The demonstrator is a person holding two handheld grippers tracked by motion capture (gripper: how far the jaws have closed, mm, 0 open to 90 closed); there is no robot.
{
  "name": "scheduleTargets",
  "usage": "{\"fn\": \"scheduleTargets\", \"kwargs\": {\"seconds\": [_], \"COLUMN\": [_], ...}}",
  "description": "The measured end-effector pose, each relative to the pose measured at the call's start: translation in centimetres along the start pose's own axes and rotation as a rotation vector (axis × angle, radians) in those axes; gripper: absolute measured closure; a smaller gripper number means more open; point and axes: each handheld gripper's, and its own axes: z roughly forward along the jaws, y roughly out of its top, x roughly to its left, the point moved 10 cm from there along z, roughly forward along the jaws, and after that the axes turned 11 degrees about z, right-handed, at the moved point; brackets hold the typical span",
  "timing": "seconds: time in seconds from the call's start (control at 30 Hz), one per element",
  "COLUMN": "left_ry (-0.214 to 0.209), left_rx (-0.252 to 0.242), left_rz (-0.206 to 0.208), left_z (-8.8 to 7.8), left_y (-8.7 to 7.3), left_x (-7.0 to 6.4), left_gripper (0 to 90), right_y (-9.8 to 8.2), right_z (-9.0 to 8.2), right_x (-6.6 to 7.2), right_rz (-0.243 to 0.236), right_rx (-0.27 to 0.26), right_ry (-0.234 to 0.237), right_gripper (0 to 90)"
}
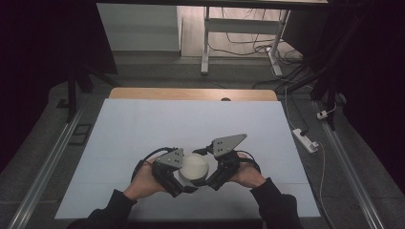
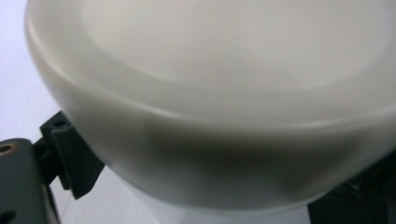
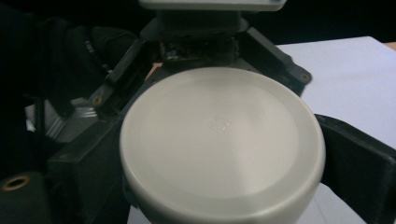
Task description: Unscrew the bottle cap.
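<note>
On the white table [image 1: 143,129], both tongs flank a lidded jar [image 1: 194,167].

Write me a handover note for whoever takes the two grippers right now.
Left gripper: jaws around the body of the round white plastic jar, apparently clamped.
Right gripper: jaws on either side of the jar's round white plastic lid, apparently closed on it.
Position: jar near the front middle of the pale blue table sheet, between both hands.
Done: both grips set.
Left: lid is on; probably twist it off, bracing the body.
</note>
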Motion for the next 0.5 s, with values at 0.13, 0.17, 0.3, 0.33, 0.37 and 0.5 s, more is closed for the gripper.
{"fn": "scheduleTargets", "kwargs": {"seconds": [0.13, 0.17, 0.3, 0.33, 0.37, 0.5], "left_ry": [0.077, 0.077, 0.182, 0.204, 0.227, 0.253], "left_rx": [0.002, 0.002, 0.009, 0.019, 0.034, 0.059], "left_rz": [-0.067, -0.067, -0.138, -0.144, -0.154, -0.167], "left_z": [-0.5, -0.5, -1.1, -1.2, -1.2, -1.0], "left_y": [-0.5, -0.5, -0.9, -1.0, -1.1, -1.3], "left_x": [1.4, 1.4, 2.7, 2.9, 3.1, 3.2], "left_gripper": [7.0, 7.0, 7.0, 7.0, 7.0, 7.0], "right_y": [1.1, 1.2, 1.3, 1.3, 1.2, 1.4], "right_z": [-0.3, -0.5, -0.7, -0.6, -0.5, 0.3], "right_x": [-0.9, -1.1, -2.5, -2.8, -3.0, -3.1], "right_rz": [0.028, 0.046, 0.1, 0.109, 0.127, 0.171], "right_rx": [-0.044, -0.051, -0.049, -0.046, -0.048, -0.069], "right_ry": [-0.1, -0.133, -0.282, -0.32, -0.346, -0.407], "right_gripper": [0.0, 0.0, 0.0, 0.0, 0.0, 0.0]}}
